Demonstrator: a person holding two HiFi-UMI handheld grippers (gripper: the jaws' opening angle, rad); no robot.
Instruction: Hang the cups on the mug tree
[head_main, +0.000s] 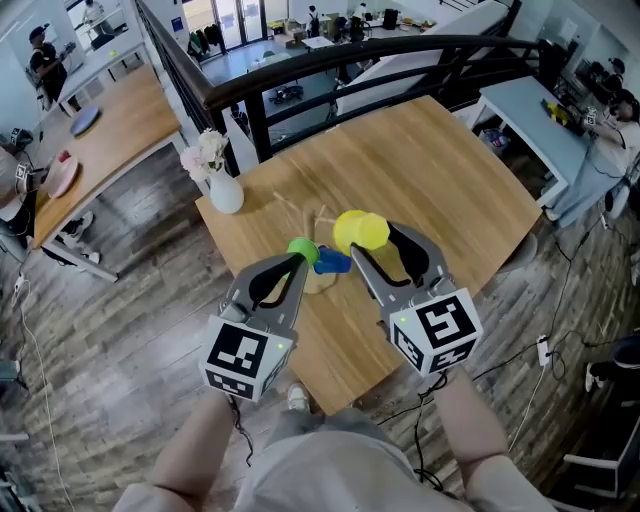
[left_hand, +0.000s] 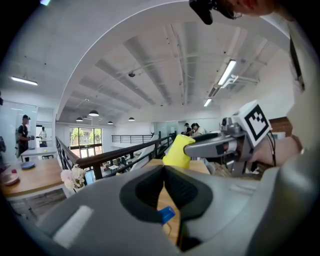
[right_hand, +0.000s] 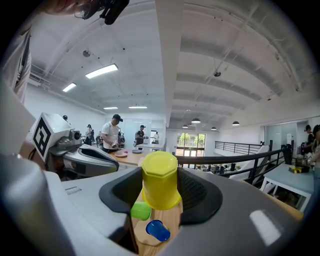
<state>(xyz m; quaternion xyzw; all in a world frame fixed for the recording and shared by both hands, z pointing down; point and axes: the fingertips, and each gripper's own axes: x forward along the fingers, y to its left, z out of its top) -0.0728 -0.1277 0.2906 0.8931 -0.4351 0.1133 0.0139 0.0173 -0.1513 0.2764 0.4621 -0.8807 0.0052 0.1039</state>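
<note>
Yellow cup (head_main: 359, 229) held in the air over the mug tree (right_hand: 173, 220) — the right gripper (head_main: 376, 246) is clamped on it, and the left gripper (head_main: 298, 259) has its jaws pressed together with nothing between them.

The only print in view is the black-and-white square marker pattern on each gripper's cube, left (head_main: 243, 357) and right (head_main: 437, 332). The yellow cup is bright, glossy plastic with a faceted bottom. It is turned bottom-up between the right gripper's dark pads, clear of the wooden worktop (head_main: 440, 170). A green cup (head_main: 303, 249) and a blue cup (head_main: 332, 263) sit close together at the pale wooden mug tree, above its round base — whether they hang on pegs I cannot tell. The left gripper's tip is just beside the green cup. A white vase (head_main: 225, 191) of pale flowers stands near the worktop's corner.
</note>
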